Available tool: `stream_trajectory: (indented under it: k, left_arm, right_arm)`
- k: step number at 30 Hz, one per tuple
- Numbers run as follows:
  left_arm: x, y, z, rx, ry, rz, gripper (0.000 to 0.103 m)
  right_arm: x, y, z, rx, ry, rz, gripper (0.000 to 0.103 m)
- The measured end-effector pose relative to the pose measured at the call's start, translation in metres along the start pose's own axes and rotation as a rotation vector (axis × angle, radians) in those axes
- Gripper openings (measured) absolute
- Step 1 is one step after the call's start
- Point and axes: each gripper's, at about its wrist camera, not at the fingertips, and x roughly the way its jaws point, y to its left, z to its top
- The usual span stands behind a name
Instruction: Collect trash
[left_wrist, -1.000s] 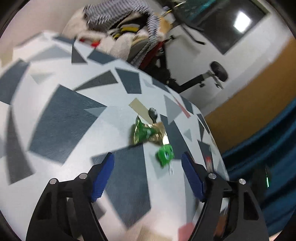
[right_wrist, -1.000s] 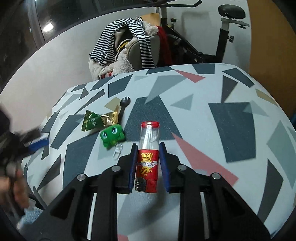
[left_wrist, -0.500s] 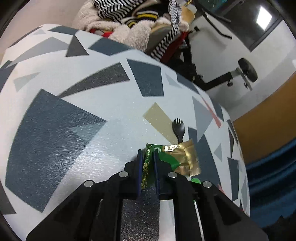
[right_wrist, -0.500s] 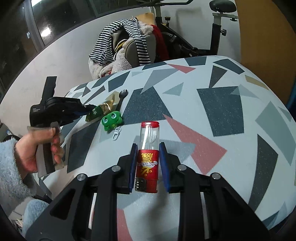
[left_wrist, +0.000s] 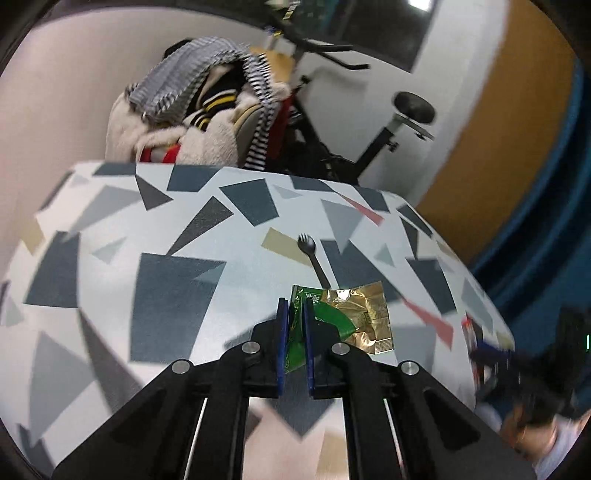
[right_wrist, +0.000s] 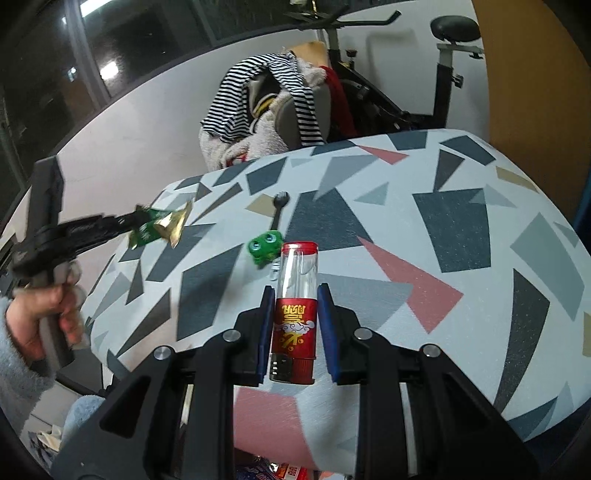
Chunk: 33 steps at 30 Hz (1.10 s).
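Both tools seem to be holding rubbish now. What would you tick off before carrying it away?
1. Left tool clamped on the green and gold wrapper: ok.
2. Wrapper lifted off the table: ok, seen from the right view.
3. Right tool gripping the red tube: ok.
4. Tube clear of the table: cannot tell.
5. Bin in sight: not ok, none visible.
6. Table cleared: not ok, black spork and green frog toy remain.

The right half of the desk lies bare and open to a pass. Left of centre, a green frog toy and a black spork lie close together. A clothes-piled chair blocks the far edge.
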Motion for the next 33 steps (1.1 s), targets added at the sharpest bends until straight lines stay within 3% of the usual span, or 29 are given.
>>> stream_trajectory:
  k: [5, 10, 20, 28, 31, 33]
  left_arm:
    - [-0.049, -0.021, -0.052, 0.15, 0.01, 0.005, 0.008]
    - [-0.073, -0.036, -0.106, 0.222, 0.039, 0.016, 0.008]
    - [-0.086, -0.054, -0.179, 0.195, 0.086, -0.006, 0.008]
    - [-0.078, -0.058, -0.202, 0.19, 0.125, 0.019, 0.009]
    - [-0.076, -0.057, -0.205, 0.169, 0.131, 0.007, 0.013]
    - [-0.075, -0.057, -0.205, 0.152, 0.126, -0.014, 0.023]
  right_arm:
    - [-0.015, 0.016, -0.004, -0.034, -0.009, 0.008, 0.026]
    - [-0.027, 0.031, -0.013, -0.062, -0.007, 0.018, 0.026]
    - [-0.039, 0.051, -0.031, -0.098, 0.006, 0.046, 0.026]
    - [-0.045, 0.06, -0.041, -0.123, 0.014, 0.058, 0.026]
    - [-0.046, 0.062, -0.044, -0.131, 0.02, 0.061, 0.026]
    - [-0.046, 0.061, -0.045, -0.129, 0.024, 0.064, 0.026]
